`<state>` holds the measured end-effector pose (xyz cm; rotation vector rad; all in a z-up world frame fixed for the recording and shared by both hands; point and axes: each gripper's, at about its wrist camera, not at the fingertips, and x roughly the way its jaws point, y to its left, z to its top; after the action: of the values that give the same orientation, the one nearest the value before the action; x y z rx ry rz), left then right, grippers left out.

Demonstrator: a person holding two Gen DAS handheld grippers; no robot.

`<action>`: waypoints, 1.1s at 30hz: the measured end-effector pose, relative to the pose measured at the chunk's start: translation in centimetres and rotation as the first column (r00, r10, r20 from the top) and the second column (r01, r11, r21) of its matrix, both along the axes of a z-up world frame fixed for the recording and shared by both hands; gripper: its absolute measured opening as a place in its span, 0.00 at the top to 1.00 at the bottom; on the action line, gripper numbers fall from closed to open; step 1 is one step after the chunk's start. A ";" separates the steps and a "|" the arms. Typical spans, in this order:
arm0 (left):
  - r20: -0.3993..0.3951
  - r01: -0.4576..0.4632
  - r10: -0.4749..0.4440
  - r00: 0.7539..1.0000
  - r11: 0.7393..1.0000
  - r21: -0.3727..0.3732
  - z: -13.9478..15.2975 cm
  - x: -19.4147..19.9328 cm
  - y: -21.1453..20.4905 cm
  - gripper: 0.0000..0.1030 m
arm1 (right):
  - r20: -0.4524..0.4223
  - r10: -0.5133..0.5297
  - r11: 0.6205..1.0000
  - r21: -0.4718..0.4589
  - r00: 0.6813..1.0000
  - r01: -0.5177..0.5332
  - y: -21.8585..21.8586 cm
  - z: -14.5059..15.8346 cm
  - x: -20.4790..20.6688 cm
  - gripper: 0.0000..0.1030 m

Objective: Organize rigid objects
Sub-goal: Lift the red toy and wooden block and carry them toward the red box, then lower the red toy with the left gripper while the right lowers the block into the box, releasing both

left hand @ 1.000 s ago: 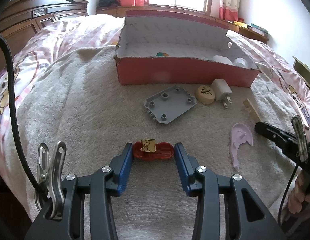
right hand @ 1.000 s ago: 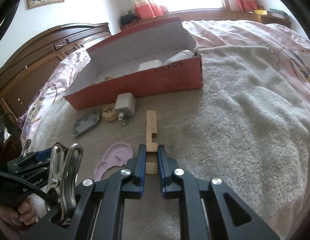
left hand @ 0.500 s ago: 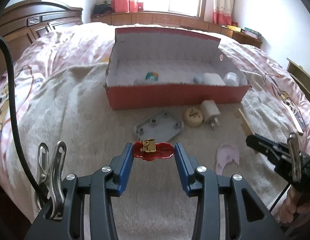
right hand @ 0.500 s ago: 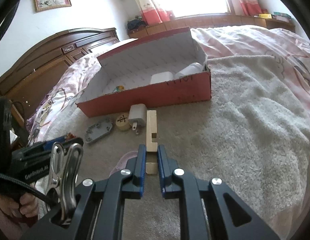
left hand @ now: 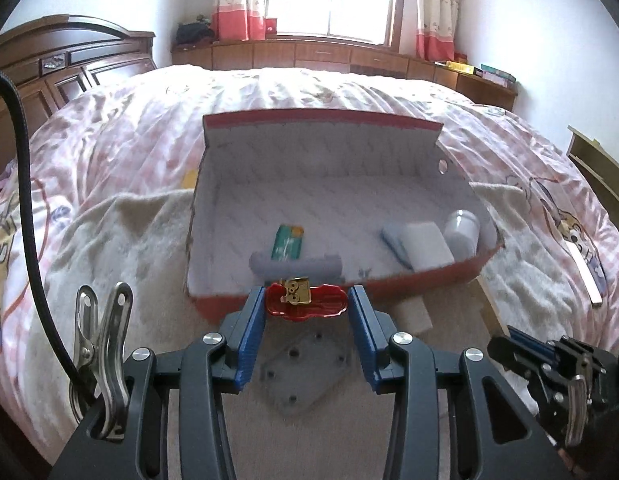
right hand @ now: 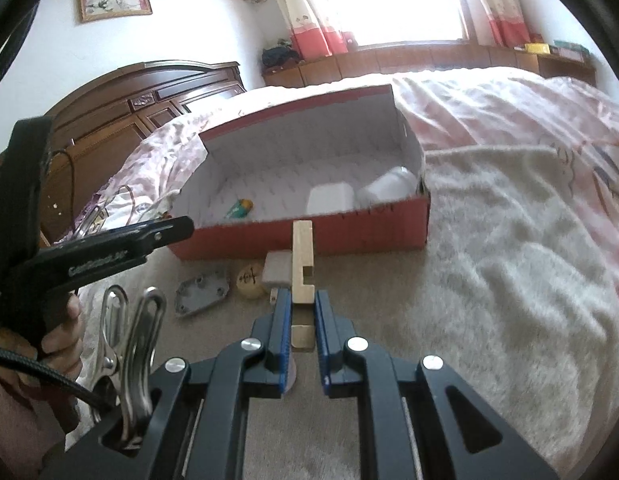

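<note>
Between the fingers of the left gripper sits a small red clip with a brass-coloured piece on top, clamped across its long axis so that it lies crosswise to the fingers. It hangs in the air just short of the near wall of the red box, with the open box straight ahead and a little lower. The right gripper is clenched on a pale wooden block, whose long axis runs straight forward out of the fingers toward the same near wall, its tip looking about level with the rim.

Judging from both views, the left hand is the nearer to a drop: the clip looks almost at the rim, while the block looks to have more ground to cover.

Inside the box, a green packet lies left of centre, and a white block and a white bottle crowd the right end, leaving bare floor in the middle and at the left. Below the grippers, on the towel, lie a grey plate, a round wooden disc and a white plug, close to the box wall.
</note>
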<state>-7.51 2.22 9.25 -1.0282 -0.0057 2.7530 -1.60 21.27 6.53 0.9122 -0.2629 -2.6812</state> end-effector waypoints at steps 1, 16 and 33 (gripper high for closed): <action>-0.001 -0.001 0.001 1.000 1.000 0.002 0.1 -0.4 0.1 0.59 | -0.003 0.002 1.000 0.004 1.000 -0.002 -0.1 0.2 -0.1 0.89; -0.007 -0.038 0.038 0.999 0.999 -0.008 0.1 -5.0 0.9 0.59 | -0.018 -0.001 0.999 0.046 1.000 0.002 -0.3 2.5 -4.8 0.89; 0.050 -0.093 0.093 0.994 0.996 -0.010 -2.0 -8.1 0.5 0.59 | 0.018 -0.044 0.995 0.094 0.999 0.042 -0.1 1.8 -10.0 0.89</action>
<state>-15.58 2.69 7.25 -1.1271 -0.0521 2.8108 -11.61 21.22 8.35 0.9718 -0.1646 -2.7455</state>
